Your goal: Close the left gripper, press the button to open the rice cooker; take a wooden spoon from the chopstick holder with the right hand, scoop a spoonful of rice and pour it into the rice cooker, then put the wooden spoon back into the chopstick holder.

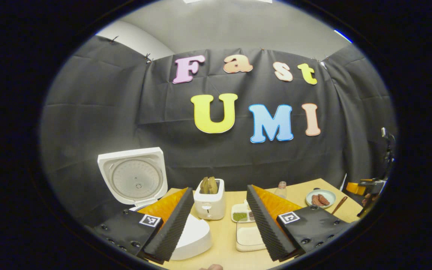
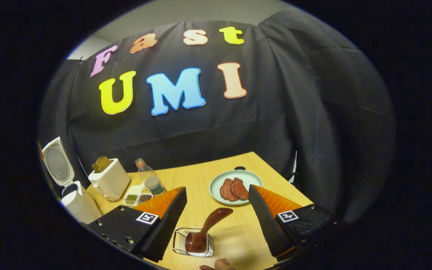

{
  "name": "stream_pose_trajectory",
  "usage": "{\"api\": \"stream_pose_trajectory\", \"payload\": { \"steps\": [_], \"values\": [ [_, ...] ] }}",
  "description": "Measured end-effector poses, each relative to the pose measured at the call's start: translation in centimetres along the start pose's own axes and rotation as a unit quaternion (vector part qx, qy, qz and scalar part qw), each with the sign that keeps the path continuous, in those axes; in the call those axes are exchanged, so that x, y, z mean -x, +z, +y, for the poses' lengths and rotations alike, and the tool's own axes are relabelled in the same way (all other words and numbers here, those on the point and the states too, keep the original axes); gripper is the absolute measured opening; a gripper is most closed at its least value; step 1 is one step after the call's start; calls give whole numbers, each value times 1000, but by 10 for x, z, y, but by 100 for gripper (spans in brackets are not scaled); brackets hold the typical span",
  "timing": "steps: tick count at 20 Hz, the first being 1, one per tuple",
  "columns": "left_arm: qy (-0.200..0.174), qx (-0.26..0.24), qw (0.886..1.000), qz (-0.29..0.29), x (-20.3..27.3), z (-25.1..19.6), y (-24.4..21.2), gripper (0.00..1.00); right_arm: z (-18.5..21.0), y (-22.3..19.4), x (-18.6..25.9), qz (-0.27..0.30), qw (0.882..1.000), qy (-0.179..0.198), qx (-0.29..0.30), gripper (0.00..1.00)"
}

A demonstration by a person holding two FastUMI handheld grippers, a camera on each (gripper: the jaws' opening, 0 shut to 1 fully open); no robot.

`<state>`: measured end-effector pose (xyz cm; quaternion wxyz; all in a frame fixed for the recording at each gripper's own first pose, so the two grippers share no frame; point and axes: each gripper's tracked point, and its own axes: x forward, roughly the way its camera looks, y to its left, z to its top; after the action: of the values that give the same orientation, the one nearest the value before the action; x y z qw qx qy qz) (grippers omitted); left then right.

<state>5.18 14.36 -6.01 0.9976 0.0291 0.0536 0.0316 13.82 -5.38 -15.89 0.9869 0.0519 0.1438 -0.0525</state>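
Both claws (image 1: pixel 219 221) (image 2: pixel 218 221) wide apart, empty

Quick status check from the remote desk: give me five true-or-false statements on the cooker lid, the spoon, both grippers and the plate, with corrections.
1. The rice cooker lid stands open. True.
2. The wooden spoon sits in the chopstick holder. True.
3. The right gripper is shut on the spoon. False: its jaws are apart, spoon untouched between them.
4. The left gripper is closed. False: it is open.
5. The plate is empty. False: it holds reddish meat slices.
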Motion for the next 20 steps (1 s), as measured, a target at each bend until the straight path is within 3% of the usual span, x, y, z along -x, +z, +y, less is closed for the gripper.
{"api": "stream_pose_trajectory", "payload": {
  "steps": [4, 9, 15, 17, 20],
  "values": [
    [13, 8, 1000, -5, -6, 20, 13, 98, 28, 62, 22, -54, 998, 24, 0, 99],
    [32, 18, 999, -8, -25, 59, 36, 98, 66, 99, 41, -84, 995, 55, 16, 99],
    [75, 22, 997, -20, -58, 132, 75, 98, 93, 103, 44, -83, 994, 65, 13, 99],
    [110, 18, 994, -19, -71, 165, 81, 98, 98, 92, 39, -65, 996, 63, 13, 96],
    [167, 40, 985, -15, -95, 212, 90, 98, 104, 81, 34, -48, 997, 57, 14, 99]
  ]
}}
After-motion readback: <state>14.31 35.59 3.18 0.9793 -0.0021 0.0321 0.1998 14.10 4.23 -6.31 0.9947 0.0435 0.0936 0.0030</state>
